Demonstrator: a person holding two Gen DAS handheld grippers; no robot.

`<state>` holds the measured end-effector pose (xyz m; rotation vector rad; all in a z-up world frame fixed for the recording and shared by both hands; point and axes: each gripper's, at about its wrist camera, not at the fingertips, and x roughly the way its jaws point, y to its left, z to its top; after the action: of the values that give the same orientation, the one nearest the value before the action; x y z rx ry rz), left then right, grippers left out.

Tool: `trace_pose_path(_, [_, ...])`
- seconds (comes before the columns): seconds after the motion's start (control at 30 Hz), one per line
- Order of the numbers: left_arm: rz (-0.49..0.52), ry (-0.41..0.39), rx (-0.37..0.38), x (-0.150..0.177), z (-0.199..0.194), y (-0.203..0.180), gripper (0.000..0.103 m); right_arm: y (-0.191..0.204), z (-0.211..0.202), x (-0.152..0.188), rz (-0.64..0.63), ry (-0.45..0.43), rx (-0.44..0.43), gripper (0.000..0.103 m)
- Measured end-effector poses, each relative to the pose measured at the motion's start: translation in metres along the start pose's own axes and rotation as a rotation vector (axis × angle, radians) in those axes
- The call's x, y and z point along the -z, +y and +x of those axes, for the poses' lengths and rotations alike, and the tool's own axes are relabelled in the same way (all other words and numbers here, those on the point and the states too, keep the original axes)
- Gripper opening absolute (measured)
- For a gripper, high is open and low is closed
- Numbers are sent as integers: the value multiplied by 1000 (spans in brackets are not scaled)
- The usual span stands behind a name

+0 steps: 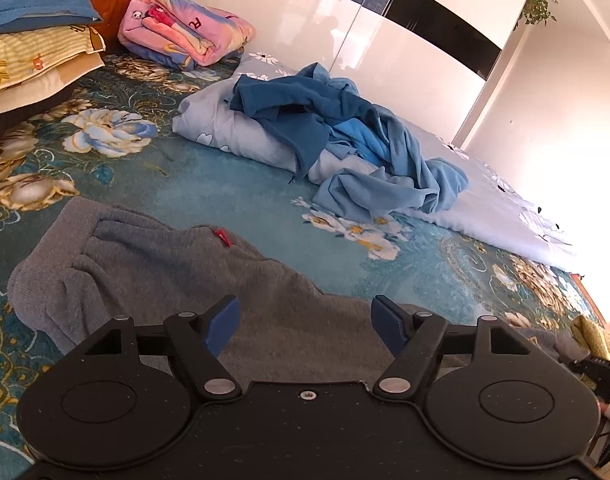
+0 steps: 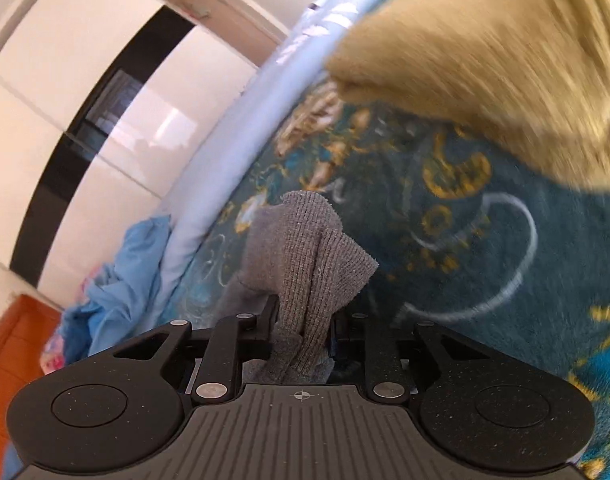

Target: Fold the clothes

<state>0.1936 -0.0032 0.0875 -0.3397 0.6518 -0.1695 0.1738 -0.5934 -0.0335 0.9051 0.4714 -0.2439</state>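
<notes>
grey knit garment lies rumpled, its cuff pinched in right gripper.

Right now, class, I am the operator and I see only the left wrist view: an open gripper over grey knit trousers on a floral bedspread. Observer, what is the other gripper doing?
Observer: The right gripper is shut on a ribbed cuff of the grey knit trousers, which bunches up between the fingers.
Operator: Is anything close to it?
Observer: A tan fuzzy garment fills the upper right of the right wrist view, blurred, above the floral bedspread.
Operator: Does that view show the blue jackets?
Observer: Only a light blue garment at the left, beside the pale quilt.
</notes>
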Motion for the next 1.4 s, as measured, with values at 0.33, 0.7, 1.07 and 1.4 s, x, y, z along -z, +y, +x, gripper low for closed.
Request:
trace_pose_path(0.33, [-68, -51, 27, 3, -21, 27, 75, 163, -45, 16, -595, -70, -20, 20])
trace_pose_path(0.7, [-172, -107, 6, 4, -53, 89, 76, 293, -17, 164, -955, 113, -165, 20])
trace_pose_path(1.07, [-289, -83, -108, 25, -74, 157, 78, 309, 19, 282, -1041, 313, -117, 26])
trace_pose_path(1.4, [-339, -31, -89, 29, -39, 157, 78, 296, -15, 308, -1088, 425, -307, 59])
